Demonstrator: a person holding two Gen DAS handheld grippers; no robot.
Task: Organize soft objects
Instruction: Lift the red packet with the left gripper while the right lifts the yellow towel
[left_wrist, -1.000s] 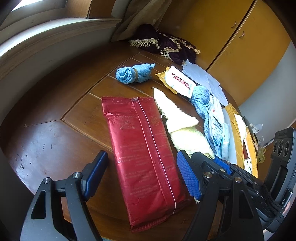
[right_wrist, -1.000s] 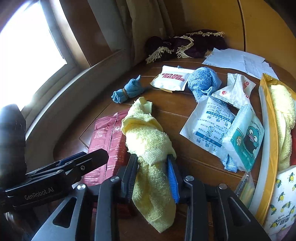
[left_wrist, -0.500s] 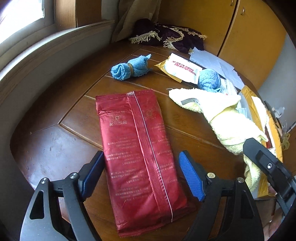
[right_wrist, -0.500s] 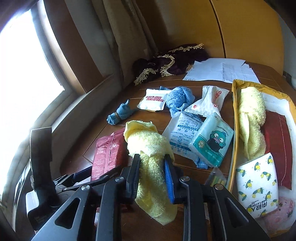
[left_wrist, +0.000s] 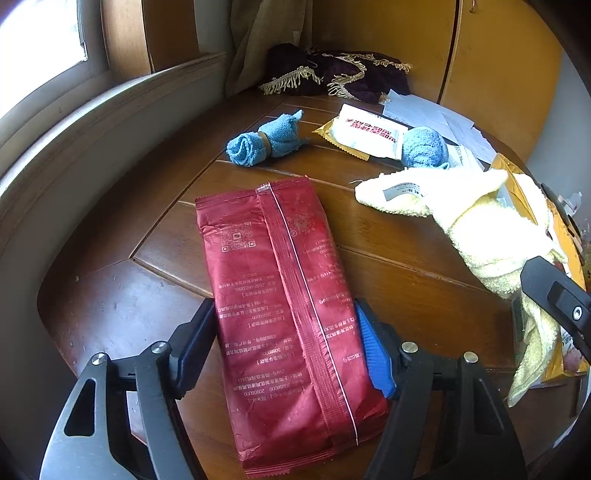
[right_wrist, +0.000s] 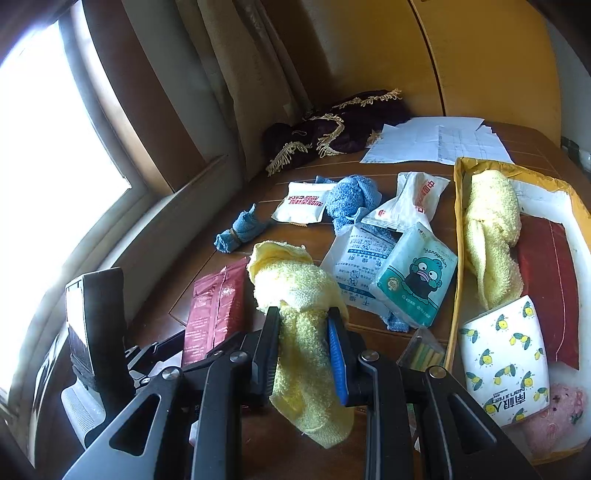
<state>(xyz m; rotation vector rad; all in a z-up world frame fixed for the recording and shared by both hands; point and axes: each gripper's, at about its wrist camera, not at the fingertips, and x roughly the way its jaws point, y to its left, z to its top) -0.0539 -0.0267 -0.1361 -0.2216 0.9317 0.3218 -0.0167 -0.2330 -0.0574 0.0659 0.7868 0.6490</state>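
The left hand-held gripper (left_wrist: 284, 343) sits low over the wooden counter (left_wrist: 388, 258), its jaws spread apart on either side of the near end of a long red packet (left_wrist: 280, 295) that lies flat. The black pad is just beside the packet's left edge and the blue pad just beside its right edge; whether either pad touches the foil cannot be told.

The right hand-held gripper (right_wrist: 303, 350) is clamped on a yellow towel (right_wrist: 295, 295). The towel bunches above the jaws and its loose end hangs below them, clear of the counter. In the left wrist view this towel (left_wrist: 480, 225) shows at 3 o'clock from the red packet, with a white label on its far corner.

In the right wrist view, at 3 o'clock from the held towel, a tray (right_wrist: 458, 206) with a yellow rim holds a second yellow towel (right_wrist: 491, 236), a dark red packet (right_wrist: 546, 280) and a lemon-print pack (right_wrist: 502, 354). Between the tray and the held towel lie a teal tissue pack (right_wrist: 417, 280) and white packets (right_wrist: 362, 258).

Farther off, at 12 o'clock from the red packet, a rolled blue cloth (left_wrist: 266, 140) lies on the counter. At 1 o'clock are a white pouch (left_wrist: 365, 131) and a blue bundle (left_wrist: 424, 147) beside it. At the back edge rests a dark fringed cloth (left_wrist: 332, 74), with loose papers (right_wrist: 436, 140) to its right.
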